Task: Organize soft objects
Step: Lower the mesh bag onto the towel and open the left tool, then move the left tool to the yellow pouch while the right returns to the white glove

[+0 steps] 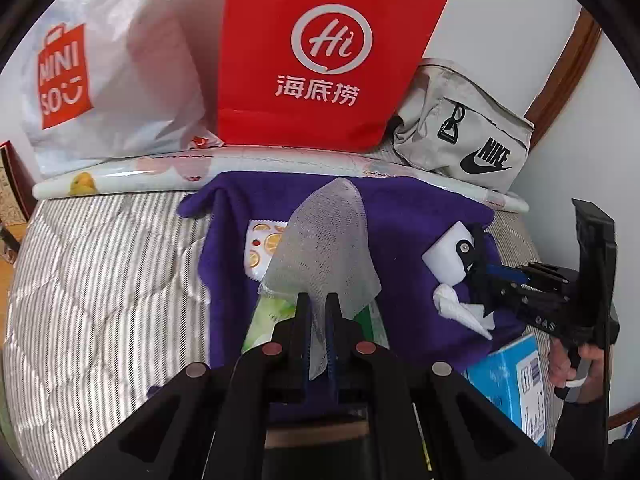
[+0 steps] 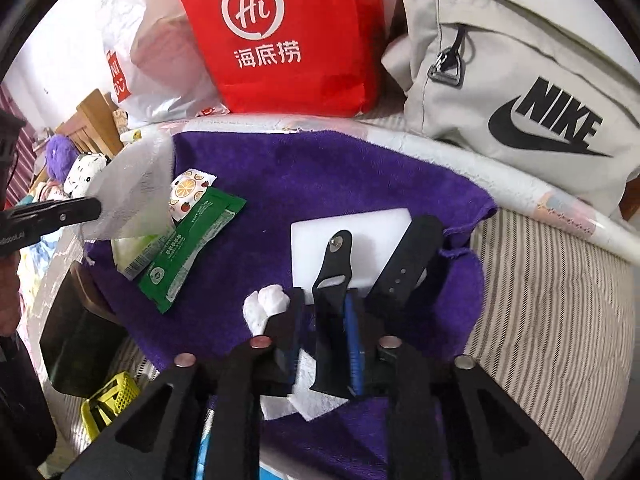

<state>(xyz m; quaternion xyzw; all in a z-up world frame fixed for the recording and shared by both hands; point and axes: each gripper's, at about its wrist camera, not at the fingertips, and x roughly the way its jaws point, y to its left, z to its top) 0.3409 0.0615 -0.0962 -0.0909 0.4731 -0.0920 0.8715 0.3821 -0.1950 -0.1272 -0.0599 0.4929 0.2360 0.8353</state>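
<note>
From the left wrist view, the left gripper (image 1: 318,312) has its fingers clamped on the lower edge of a translucent mesh cloth (image 1: 324,240), which stands up limp above the purple towel (image 1: 416,208) spread on the striped bed (image 1: 100,264); lifting it this way probably keeps it off the snack packets (image 1: 262,248) lying beneath it. To the right, the right gripper (image 1: 478,276) reaches in over a white foam block (image 1: 442,258) and a crumpled white tissue (image 1: 460,308). At the far edge a red paper bag (image 1: 320,60), a white plastic bag (image 1: 120,80) and a grey pouch (image 1: 468,132) lean against the wall. From the right wrist view, the right gripper (image 2: 322,320) has its fingers parted, with one black watch strap (image 2: 330,300) lying loosely between them, not visibly pinched; the other strap half (image 2: 408,264) rests across the foam block just to the right. The tissue sits touching the left finger, so a clean grasp seems to need care.
</note>
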